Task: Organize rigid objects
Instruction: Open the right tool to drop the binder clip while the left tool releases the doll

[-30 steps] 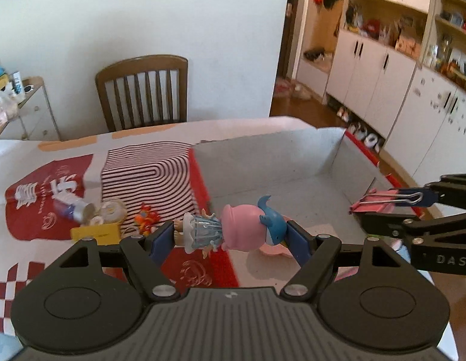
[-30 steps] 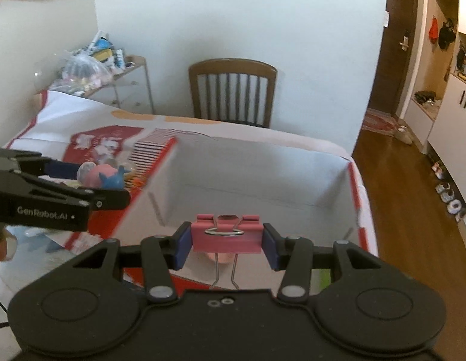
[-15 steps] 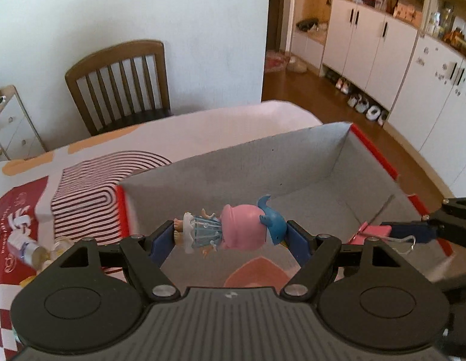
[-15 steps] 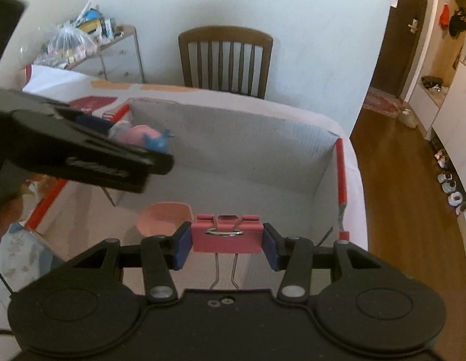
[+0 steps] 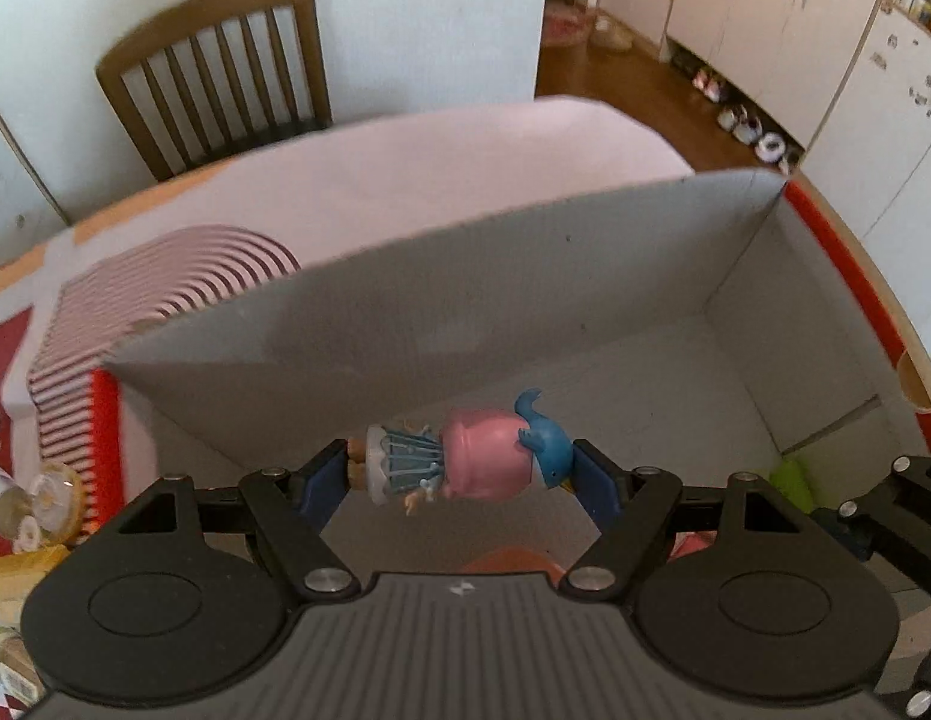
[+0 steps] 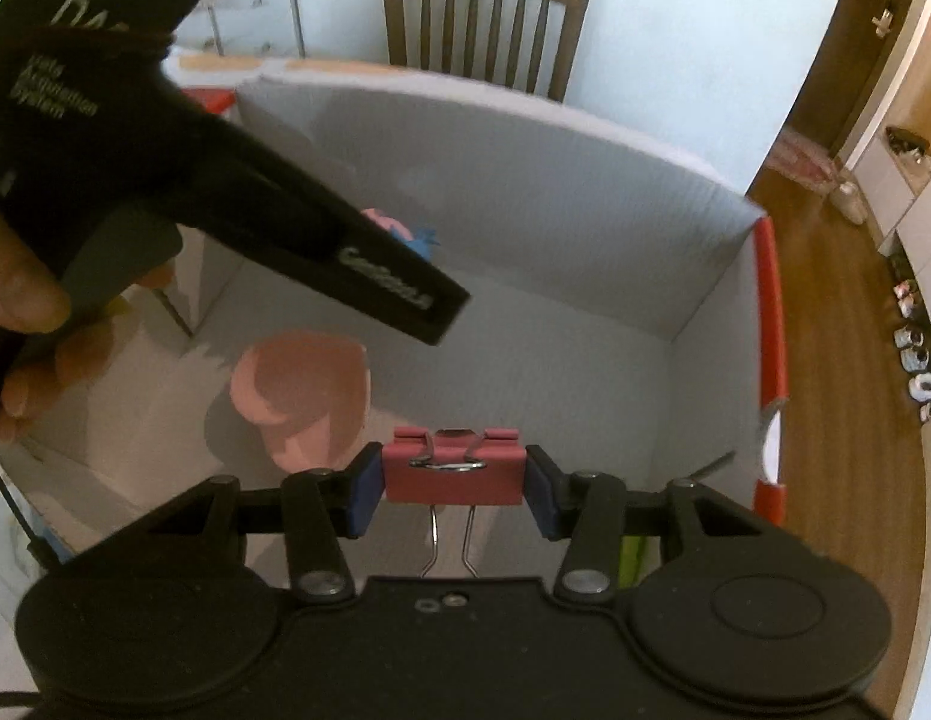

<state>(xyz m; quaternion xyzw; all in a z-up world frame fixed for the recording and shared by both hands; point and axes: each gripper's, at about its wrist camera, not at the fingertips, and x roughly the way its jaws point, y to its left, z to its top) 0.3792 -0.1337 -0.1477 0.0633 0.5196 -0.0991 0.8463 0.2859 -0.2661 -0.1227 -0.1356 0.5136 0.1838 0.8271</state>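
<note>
My left gripper (image 5: 462, 471) is shut on a small toy figure (image 5: 465, 462) with a pink body, blue head and pale blue skirt, held sideways above the inside of a grey cardboard box (image 5: 525, 276). My right gripper (image 6: 454, 475) is shut on a pink binder clip (image 6: 454, 474), its wire handles pointing back at the camera, also over the box (image 6: 525, 180). In the right wrist view the left gripper's body crosses the upper left, and a hand holds it. A pink bowl-like object (image 6: 303, 396) lies on the box floor.
The box has red outer edges (image 6: 771, 324). A green object (image 5: 792, 480) lies in its right corner. Small items (image 5: 39, 504) sit on the patterned tablecloth left of the box. A wooden chair (image 5: 219, 72) stands behind the table; white cabinets (image 5: 825, 30) at right.
Both grippers have moved forward and down over the box, tilting more steeply into it. The left gripper came from over the tablecloth to above the box interior. Both grips are unchanged.
</note>
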